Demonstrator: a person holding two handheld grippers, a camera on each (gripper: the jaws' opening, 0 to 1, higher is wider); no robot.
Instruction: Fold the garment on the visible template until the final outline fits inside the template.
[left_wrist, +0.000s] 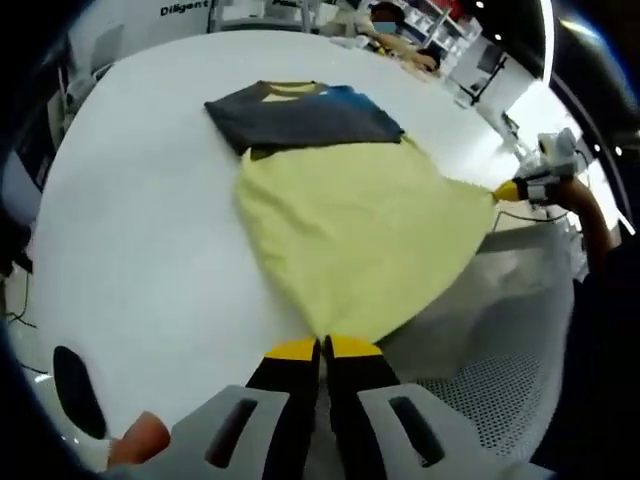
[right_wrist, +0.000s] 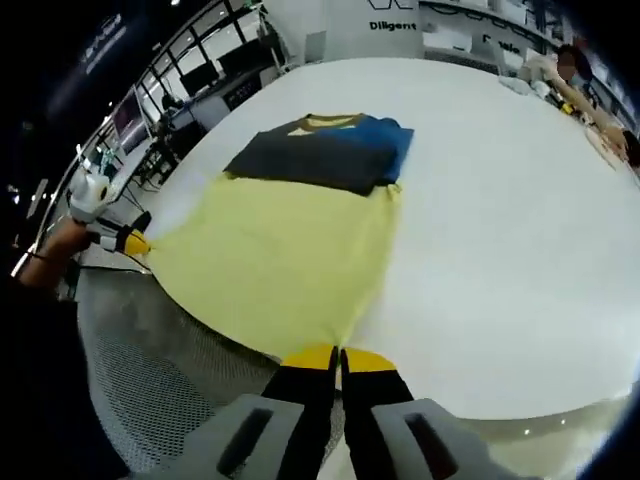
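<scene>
The yellow garment (left_wrist: 365, 225) lies spread on the white desk (left_wrist: 150, 220), its near hem drawn out past the desk's edge. Its far part is covered by a dark panel (left_wrist: 300, 118) with a blue patch (right_wrist: 385, 135) at one end. The left gripper (left_wrist: 322, 348) has its jaws closed on one hem corner, and the right gripper (right_wrist: 338, 357) pinches the other corner. Below the stretched hem sits a mesh chair (right_wrist: 160, 385).
</scene>
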